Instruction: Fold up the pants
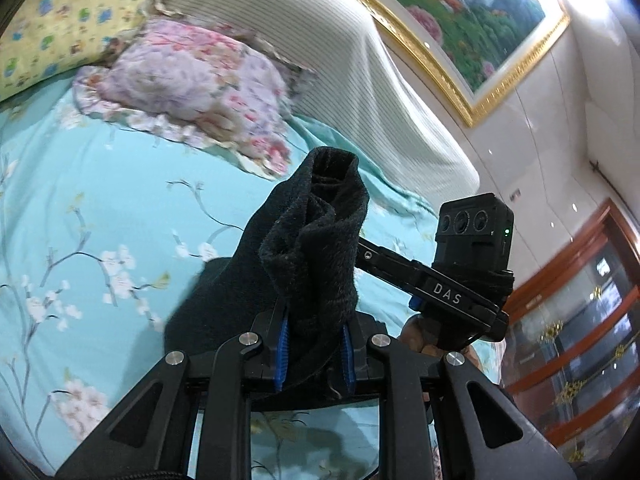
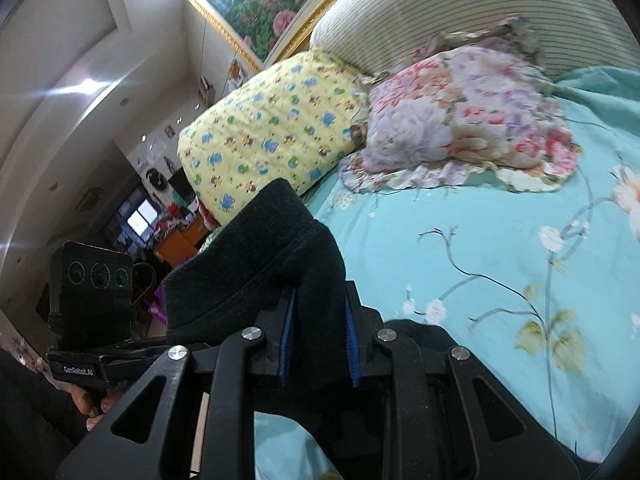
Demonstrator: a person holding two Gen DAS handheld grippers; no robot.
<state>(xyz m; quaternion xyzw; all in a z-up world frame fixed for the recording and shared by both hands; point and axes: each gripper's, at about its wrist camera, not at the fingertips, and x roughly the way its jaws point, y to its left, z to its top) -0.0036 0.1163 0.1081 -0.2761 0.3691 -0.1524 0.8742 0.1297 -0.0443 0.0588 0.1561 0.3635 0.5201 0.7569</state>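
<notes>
The black pants [image 1: 312, 248] hang lifted above the bed, bunched between the blue pads of my left gripper [image 1: 314, 354], which is shut on the cloth. In the right wrist view another part of the black pants [image 2: 256, 276], with a stitched hem, is pinched by my right gripper [image 2: 320, 344], also shut on it. The other gripper [image 1: 468, 280] shows to the right in the left wrist view, and the other gripper [image 2: 92, 308] shows at the lower left in the right wrist view, a hand holding each. The rest of the garment drops out of sight below the jaws.
A turquoise floral bedsheet [image 1: 80, 220] covers the bed. A pink floral pillow [image 1: 188, 84], a yellow patterned pillow [image 2: 264, 128] and a striped headboard cover [image 1: 352, 60] lie at the far end. A gold-framed painting [image 1: 480, 20] hangs on the wall; a wooden cabinet [image 1: 580, 320] stands right.
</notes>
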